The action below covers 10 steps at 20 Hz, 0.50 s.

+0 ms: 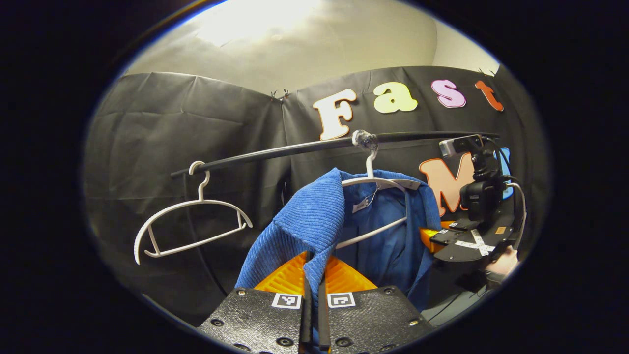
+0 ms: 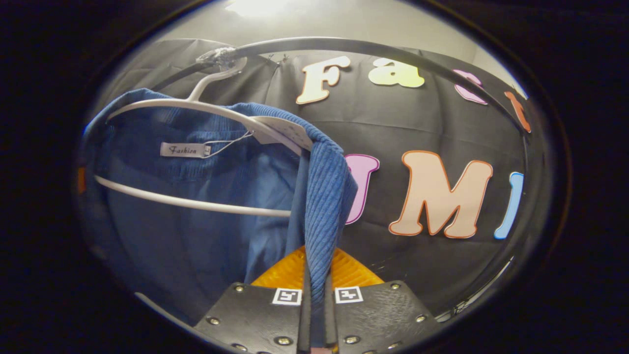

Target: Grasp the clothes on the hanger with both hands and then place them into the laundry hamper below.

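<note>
Black cloth walls close in behind the rail [image 1: 314,146]. From my left gripper [image 1: 314,280] outward: its fingers are clamped on the ribbed left edge of the blue garment [image 1: 314,221], which hangs on a white hanger [image 1: 378,184] hooked over the rail. Beside it hangs a bare hanger [image 1: 189,223], with open space beneath. My right gripper [image 2: 317,275] pinches the garment's other ribbed edge, just off the hanger's shoulder end, with bare wall to its right.
</note>
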{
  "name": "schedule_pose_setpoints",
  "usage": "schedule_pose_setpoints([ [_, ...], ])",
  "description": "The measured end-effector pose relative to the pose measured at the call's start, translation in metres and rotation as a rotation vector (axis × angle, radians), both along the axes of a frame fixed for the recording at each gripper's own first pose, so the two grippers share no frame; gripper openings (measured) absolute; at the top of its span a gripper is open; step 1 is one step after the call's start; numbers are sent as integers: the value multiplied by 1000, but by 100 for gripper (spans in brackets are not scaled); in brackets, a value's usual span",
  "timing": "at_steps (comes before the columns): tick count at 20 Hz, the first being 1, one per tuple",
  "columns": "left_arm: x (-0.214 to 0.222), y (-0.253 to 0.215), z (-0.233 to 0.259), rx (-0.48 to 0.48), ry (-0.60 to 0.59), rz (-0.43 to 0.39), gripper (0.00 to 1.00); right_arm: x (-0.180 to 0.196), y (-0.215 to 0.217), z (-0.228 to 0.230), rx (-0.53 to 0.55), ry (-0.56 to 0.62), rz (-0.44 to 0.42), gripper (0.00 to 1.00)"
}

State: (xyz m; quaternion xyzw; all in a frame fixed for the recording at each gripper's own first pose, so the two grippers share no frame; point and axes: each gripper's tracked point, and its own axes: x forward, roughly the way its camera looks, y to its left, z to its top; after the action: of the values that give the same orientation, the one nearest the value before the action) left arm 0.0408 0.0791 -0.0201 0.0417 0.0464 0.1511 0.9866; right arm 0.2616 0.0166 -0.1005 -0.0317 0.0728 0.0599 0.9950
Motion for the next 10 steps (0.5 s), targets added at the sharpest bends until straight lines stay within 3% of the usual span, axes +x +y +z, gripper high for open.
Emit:
schedule_pose_setpoints([
  [10,-18,4,41,-84,-16,-42,4,29,-38,47,-5,-99,-90,10],
])
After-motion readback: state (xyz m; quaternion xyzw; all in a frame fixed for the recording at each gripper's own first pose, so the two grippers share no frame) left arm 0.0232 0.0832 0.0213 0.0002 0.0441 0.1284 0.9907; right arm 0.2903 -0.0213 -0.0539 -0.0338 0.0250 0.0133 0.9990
